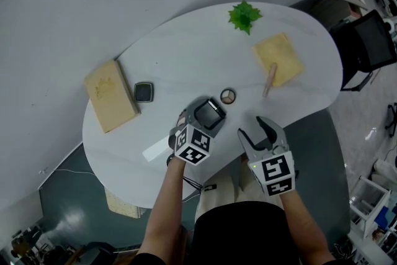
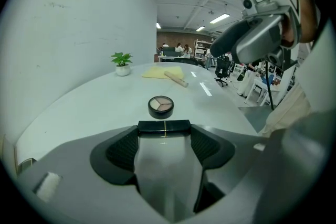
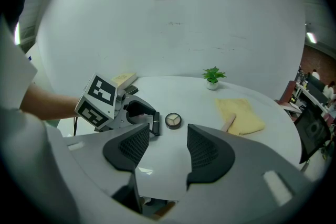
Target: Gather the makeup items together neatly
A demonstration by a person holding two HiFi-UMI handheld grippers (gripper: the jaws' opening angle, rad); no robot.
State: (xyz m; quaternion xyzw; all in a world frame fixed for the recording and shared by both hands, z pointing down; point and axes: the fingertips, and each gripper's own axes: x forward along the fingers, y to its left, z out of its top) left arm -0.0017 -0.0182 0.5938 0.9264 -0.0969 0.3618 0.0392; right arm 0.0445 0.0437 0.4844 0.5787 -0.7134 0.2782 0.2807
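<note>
My left gripper (image 1: 206, 118) (image 2: 164, 139) is shut on a black square compact (image 1: 211, 112) (image 2: 164, 127) with a thin gold line, just above the white table (image 1: 186, 59). A round eyeshadow palette (image 1: 227, 96) (image 2: 160, 105) (image 3: 173, 120) lies just beyond it. A second black square compact (image 1: 143, 92) sits to the left beside a tan wooden box (image 1: 110, 96). A wooden-handled brush (image 1: 269, 79) (image 2: 176, 78) rests on the edge of a yellow cloth (image 1: 279, 58) (image 3: 242, 115). My right gripper (image 1: 253, 128) (image 3: 167, 148) hangs open over the near table edge with nothing between its fingers.
A small green plant (image 1: 244, 15) (image 3: 212, 77) stands at the far edge of the table. A grey wall runs behind the table. Black office chairs (image 1: 366, 40) stand to the right, and the person's lap is at the near edge.
</note>
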